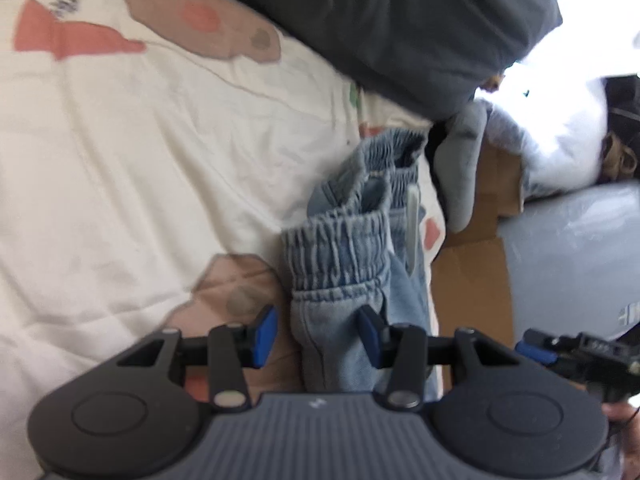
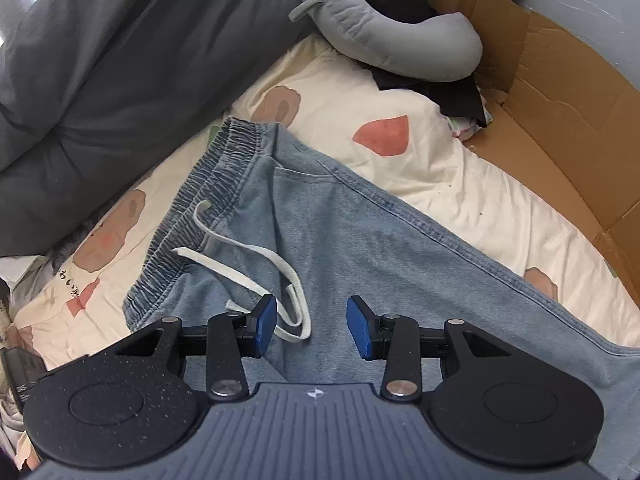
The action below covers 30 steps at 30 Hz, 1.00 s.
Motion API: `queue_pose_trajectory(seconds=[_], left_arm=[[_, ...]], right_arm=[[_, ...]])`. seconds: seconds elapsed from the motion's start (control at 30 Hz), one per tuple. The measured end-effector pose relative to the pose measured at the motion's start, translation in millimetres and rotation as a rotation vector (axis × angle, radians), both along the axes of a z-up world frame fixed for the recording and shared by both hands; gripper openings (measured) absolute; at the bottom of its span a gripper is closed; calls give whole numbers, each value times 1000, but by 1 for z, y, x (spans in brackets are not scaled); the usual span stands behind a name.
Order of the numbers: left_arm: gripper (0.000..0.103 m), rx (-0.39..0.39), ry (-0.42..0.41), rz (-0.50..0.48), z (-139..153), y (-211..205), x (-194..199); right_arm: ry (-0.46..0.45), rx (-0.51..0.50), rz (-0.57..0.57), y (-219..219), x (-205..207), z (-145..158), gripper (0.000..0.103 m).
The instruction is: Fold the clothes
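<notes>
**Pale denim trousers on the bed, both my grippers at the waist end**

My left gripper point(image 1: 316, 336) has its blue pads spread wide, with a bunched fold of the trousers point(image 1: 344, 264) rising between them; the cloth sits in the gap but the pads are not pressed onto it. The elastic waistband point(image 1: 340, 244) stands crumpled just ahead, at the edge of the patterned bedsheet point(image 1: 140, 140).

My right gripper point(image 2: 312, 324) is also spread apart and holds nothing, hanging above the trouser front with the white drawstring point(image 2: 256, 264) looped beside its left pad.

I judge the step to be taking hold at the waist for a fold. Whether a fold is already made, I cannot settle. The next move calls for pinching all the layers of cloth, and keeping clear of the drawstring.

Only the right view shows the trousers spread flat with a leg running off toward the cardboard point(image 2: 560, 80), and the grey curved cushion point(image 2: 400, 36). Only the left view shows the waistband heaped up, and my other gripper at its right edge.
</notes>
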<state>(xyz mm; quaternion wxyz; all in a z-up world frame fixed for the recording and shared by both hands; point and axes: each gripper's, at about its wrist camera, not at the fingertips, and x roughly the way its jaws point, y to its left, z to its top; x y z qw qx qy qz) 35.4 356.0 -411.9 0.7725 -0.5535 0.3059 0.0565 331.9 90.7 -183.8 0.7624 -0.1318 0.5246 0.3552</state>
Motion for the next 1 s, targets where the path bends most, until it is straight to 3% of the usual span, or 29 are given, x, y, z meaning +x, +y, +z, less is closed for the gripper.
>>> queue_pose_trajectory(seconds=[0.57,1.0], left_arm=[[44,-28,-31,-28,-14,-11,19],[43,-47,-57,-56,-31,-24,53]], right_arm=[[-20,-13,14,4,-4,8,46],[10,38,42,36,-12,8,46]])
